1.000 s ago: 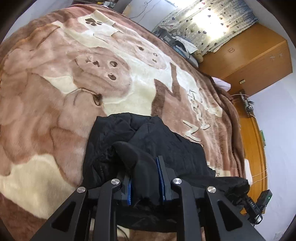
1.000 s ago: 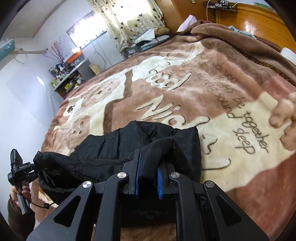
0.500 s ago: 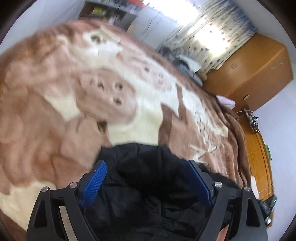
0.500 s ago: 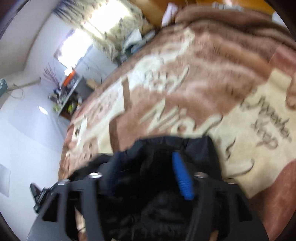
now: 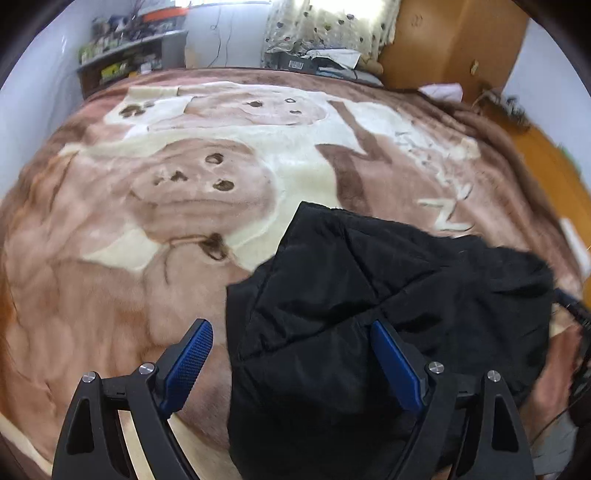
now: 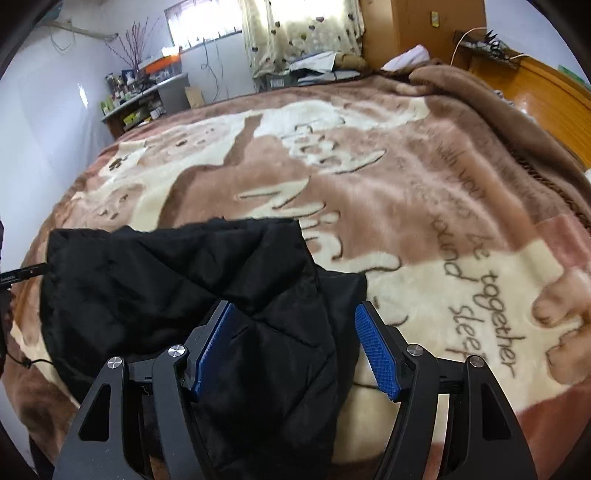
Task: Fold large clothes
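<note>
A black quilted jacket (image 5: 369,295) lies in a folded heap on a bed covered by a brown and cream blanket (image 5: 184,184) printed with bears and writing. In the left wrist view the left gripper (image 5: 295,365) hangs over the near edge of the jacket with its jaws spread wide; the left blue pad (image 5: 188,362) stands over bare blanket just beside the jacket's edge, and the right one sits over the black cloth, neither pressing on it. In the right wrist view the right gripper (image 6: 293,350) is also spread, a little less wide, its two blue pads (image 6: 376,354) apart over the jacket (image 6: 184,288), with a fold of cloth lying between them but not pinched. The right edge of the jacket runs between these pads, so the outer pad stands over cream blanket (image 6: 424,184). The jacket rests near the lower edge of the bed in both views, its far corners reaching onto the printed letters. Beyond the bed a shelf (image 6: 144,107) against the wall holds many small bottles and boxes, too small to tell apart. A spotted curtain (image 6: 295,29) hangs at the window, next to a wooden wardrobe (image 5: 454,40), and a pile of things sits below the curtain at the far end of the bed.
</note>
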The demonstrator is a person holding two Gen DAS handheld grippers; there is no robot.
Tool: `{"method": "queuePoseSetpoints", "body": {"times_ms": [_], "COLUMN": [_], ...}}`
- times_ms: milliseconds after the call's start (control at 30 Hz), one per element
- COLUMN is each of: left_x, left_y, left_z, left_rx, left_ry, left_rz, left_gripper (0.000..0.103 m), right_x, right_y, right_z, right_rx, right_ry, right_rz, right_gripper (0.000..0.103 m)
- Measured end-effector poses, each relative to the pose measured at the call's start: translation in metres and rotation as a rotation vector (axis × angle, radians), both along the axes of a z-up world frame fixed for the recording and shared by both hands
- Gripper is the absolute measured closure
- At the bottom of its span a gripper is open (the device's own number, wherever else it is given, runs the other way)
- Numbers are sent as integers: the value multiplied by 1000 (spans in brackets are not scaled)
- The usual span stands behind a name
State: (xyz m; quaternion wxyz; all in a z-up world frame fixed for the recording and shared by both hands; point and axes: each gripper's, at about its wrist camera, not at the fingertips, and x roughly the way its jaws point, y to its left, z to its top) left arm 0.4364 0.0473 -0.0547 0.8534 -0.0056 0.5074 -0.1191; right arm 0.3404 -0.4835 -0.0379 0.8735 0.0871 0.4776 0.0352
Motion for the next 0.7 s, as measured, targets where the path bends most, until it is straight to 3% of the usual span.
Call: {"method": "queuePoseSetpoints", "body": {"times_ms": [233, 300, 333, 367, 433, 533, 633, 700], "left_x": [26, 30, 31, 30, 28, 23, 17, 14], "left_y": [-12, -15, -18, -21, -27, -25, -10, -4], "left_z": [-17, -22, -24, -25, -25, -17, 3, 13], "left_rx": [-25, -50, -41, -30, -5, 8, -59, -108], "left_ry": [35, 48, 56, 55, 41, 18, -57, -106], "left_rz": [-15, -18, -13, -9, -20, -19, 2, -8], "left_gripper": [16, 22, 26, 32, 47, 71, 73, 73], "right_x": [25, 30, 30, 29, 24, 13, -5, -7], "right_y": [-12, -14, -16, -17, -15, -9, -16, -14], "right_z": [-20, -25, -26, -26, -19, 1, 28, 34], "right_rx": [198, 252, 265, 276, 272, 205, 183, 154], "right_ry": [28, 56, 60, 52, 26, -54, -196, -228], "right_rz": [-37, -65, -80, -85, -69, -50, -72, -77], "right_gripper": [36, 47, 61, 68, 86, 92, 93, 93]}}
